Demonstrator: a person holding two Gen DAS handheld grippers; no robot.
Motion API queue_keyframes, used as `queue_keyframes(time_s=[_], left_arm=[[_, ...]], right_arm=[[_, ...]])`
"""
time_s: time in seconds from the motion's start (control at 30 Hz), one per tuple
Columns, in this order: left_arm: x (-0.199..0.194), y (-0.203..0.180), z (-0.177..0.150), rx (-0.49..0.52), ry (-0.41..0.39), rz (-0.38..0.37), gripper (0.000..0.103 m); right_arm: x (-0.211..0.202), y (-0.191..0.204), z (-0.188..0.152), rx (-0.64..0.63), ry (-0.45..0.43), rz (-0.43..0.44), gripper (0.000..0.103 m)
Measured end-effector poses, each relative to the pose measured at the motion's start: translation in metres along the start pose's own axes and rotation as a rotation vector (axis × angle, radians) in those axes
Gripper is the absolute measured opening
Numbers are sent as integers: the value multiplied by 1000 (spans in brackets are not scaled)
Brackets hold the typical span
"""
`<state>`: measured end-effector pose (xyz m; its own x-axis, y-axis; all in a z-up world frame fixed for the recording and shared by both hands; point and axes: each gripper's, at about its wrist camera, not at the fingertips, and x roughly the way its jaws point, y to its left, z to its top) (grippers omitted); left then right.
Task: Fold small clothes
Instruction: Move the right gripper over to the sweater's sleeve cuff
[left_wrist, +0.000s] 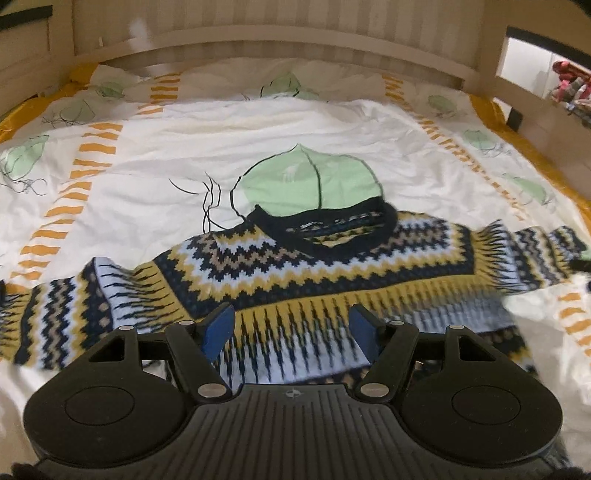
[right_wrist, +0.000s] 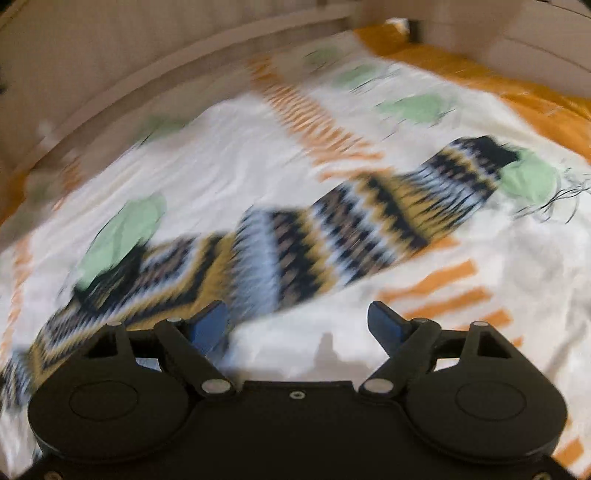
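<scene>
A white bedspread (left_wrist: 177, 155) printed with pale green leaves and orange dashes covers a bed with a cream wooden headboard (left_wrist: 280, 37) across the top of the frame. A knitted sweater (left_wrist: 317, 266) in navy, mustard, light blue and white zigzags lies flat across the middle of the left wrist view, collar toward the headboard, sleeves stretched toward the left and right edges, so its long axis runs across the frame. The left gripper (left_wrist: 293, 334), black with 2 blue pads, sits at lower centre over the sweater's body, jaws partly apart with nothing clamped. In the blurred right wrist view, 1 sleeve (right_wrist: 354, 218) runs diagonally from lower left to upper right. The right gripper (right_wrist: 297, 325) stands wide apart and empty, just below the sleeve.
</scene>
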<state>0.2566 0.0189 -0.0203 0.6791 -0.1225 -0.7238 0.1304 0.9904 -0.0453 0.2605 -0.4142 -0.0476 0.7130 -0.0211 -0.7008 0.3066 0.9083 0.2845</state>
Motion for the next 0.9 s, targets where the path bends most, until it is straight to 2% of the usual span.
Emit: queue_keyframes(time_s=[0.1, 0.2, 0.33, 0.4, 0.5, 0.53, 0.6, 0.7, 0.73, 0.77, 0.8, 0.83, 0.9], left_arm=[[27, 7, -5, 6, 14, 17, 67], [54, 15, -14, 6, 50, 35, 67], [80, 25, -25, -4, 123, 40, 67], [86, 26, -29, -10, 125, 36, 69], [87, 21, -31, 0, 121, 21, 84], [88, 19, -33, 14, 125, 12, 92], [93, 12, -39, 70, 136, -1, 101], [94, 5, -40, 113, 150, 14, 103], [94, 6, -38, 107, 166, 7, 102], [95, 7, -36, 105, 180, -3, 102], [97, 10, -33, 100, 193, -19, 101], [96, 13, -32, 88, 196, -31, 101], [96, 19, -30, 46, 186, -45, 100]], right_arm=[[18, -23, 16, 87, -46, -30, 84], [36, -48, 32, 156, -92, -73, 78], [58, -72, 49, 172, -99, -165, 75], [70, -87, 57, 204, -98, -199, 75], [86, -106, 62, 255, -79, -226, 75], [91, -110, 62, 271, -71, -232, 75], [100, -120, 60, 317, -55, -226, 75], [103, -130, 54, 389, -83, -191, 72], [102, -131, 52, 399, -98, -178, 60], [102, -132, 53, 398, -102, -163, 40], [103, -132, 53, 395, -98, -146, 31], [102, -131, 55, 389, -97, -145, 25], [96, -122, 61, 342, -112, -161, 22]])
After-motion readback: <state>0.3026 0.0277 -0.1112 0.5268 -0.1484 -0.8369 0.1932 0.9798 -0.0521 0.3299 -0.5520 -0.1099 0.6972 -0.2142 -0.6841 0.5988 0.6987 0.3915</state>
